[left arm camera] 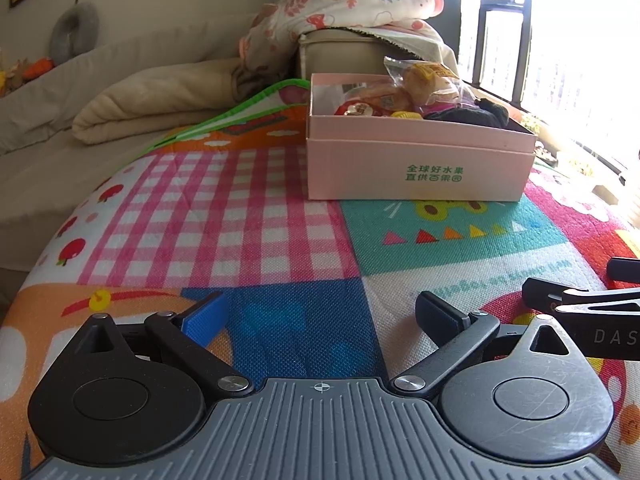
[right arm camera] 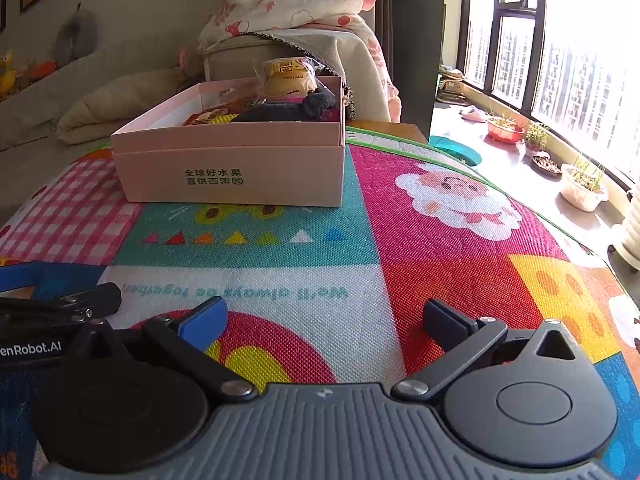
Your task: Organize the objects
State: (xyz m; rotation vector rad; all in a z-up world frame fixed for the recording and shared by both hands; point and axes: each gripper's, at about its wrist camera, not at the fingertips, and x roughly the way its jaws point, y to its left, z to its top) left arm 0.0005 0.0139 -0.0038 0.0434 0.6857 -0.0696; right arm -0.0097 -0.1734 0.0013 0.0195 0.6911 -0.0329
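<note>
A pink cardboard box (left arm camera: 416,168) with green print stands on a colourful play mat (left arm camera: 224,208). It holds wrapped snack packets (left arm camera: 432,80), a red round item (left arm camera: 358,110) and a dark cloth item (left arm camera: 476,114). The box also shows in the right wrist view (right arm camera: 232,172) with the packet (right arm camera: 288,80) and dark item (right arm camera: 296,108). My left gripper (left arm camera: 320,320) is open and empty, low over the mat in front of the box. My right gripper (right arm camera: 326,320) is open and empty beside it, to the right.
A folded beige blanket (left arm camera: 160,100) and a floral quilt (left arm camera: 340,4) over a beige seat lie behind the box. Plant pots (right arm camera: 580,188) line the window sill at right. The mat's right edge (right arm camera: 532,208) drops to the floor.
</note>
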